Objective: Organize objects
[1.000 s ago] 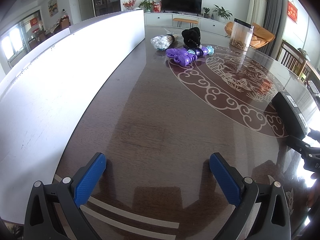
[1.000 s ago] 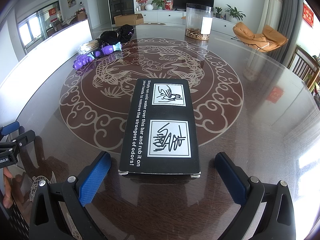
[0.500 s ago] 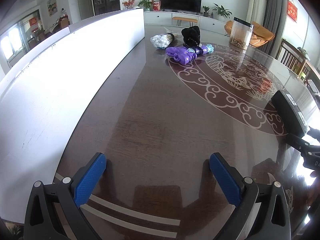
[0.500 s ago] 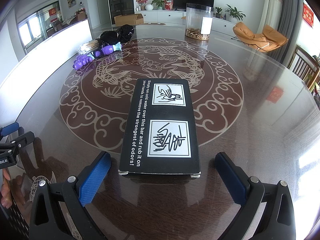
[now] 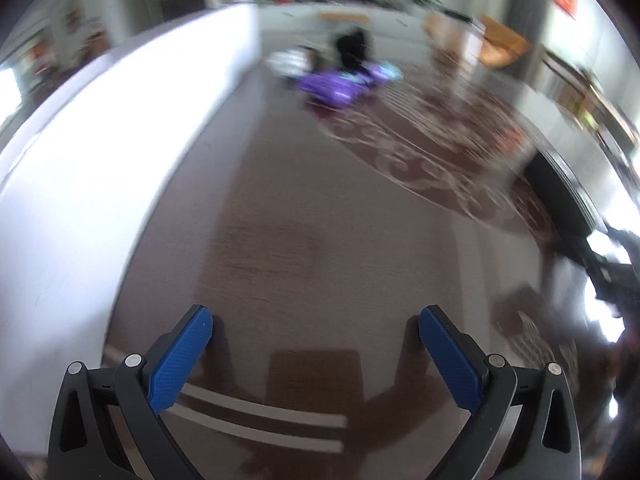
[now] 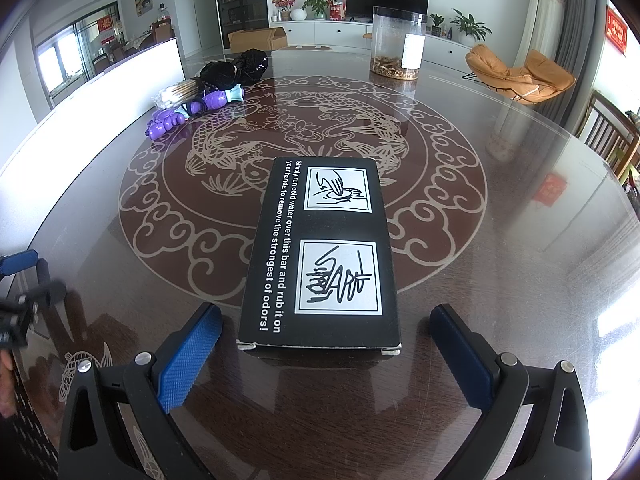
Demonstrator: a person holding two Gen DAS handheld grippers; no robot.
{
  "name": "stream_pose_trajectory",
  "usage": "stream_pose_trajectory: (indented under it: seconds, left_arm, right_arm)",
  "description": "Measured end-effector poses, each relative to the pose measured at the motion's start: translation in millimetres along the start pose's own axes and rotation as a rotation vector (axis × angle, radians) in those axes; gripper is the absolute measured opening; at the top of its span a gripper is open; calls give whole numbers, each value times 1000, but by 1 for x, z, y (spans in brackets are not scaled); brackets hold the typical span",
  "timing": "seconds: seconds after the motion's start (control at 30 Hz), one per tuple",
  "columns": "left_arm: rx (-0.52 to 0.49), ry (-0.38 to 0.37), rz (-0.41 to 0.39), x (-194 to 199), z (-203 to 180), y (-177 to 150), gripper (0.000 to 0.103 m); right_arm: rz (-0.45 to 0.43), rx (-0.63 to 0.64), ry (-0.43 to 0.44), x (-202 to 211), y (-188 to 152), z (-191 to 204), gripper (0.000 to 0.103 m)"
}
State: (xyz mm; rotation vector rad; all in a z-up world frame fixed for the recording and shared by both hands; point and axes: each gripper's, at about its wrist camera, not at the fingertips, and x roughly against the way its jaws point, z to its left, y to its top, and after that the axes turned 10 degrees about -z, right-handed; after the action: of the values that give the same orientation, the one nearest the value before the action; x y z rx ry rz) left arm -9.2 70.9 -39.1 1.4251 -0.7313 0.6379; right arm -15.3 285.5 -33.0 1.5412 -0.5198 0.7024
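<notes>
Left claw point(image 5: 316, 332) has swung, blurring; both claws gape empty, black box point(image 6: 320, 256) unmoved.

left wrist view smeared, we barely make out purple toy point(image 5: 336, 86) at 12 o'clock | black box point(image 5: 560, 188) cut off at 3 | left gripper point(image 6: 16, 280) clipped at 9, right view

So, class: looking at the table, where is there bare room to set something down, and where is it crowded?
Free: the wide stretch right of the black box, out to the table edge, and the patch between the box and the clear jar. Also the strip left of the box, toward the white panel. Crowded: the far-left corner, where the purple toy, swabs and black bundle cluster.
</notes>
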Motion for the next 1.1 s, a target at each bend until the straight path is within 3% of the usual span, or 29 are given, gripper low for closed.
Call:
stream_pose_trajectory:
  seconds: [0.13,0.27,0.6,0.97,1.0,1.03,1.07,1.1]
  left_arm:
    - [-133,-106,41,-15,-10,20,103]
    - [-182,-142,52,-47,-10,58,103]
    - [-194,-141,101,-123,-6,151,103]
    - [-299,-171,33,-149,-35,187,103]
    - [-301,-171,19,-148,-36,187,100]
    - [-293,-176,-6,-145,-36,186,84]
    - [-278,-186,-20,-141,-36,186,61]
    - [-245,-202,-29,-136,-34,182,53]
  right_arm:
    - [0,0,0,0,0,0,103]
    - [0,-1,-1,0,0,0,103]
    - [0,-1,0,0,0,0,103]
    - [0,-1,-1,0,0,0,103]
    - [0,-1,-1,0,0,0,103]
    - [0,-1,-1,0,0,0,103]
    - [0,-1,-1,0,0,0,103]
    - [0,-1,-1,0,0,0,103]
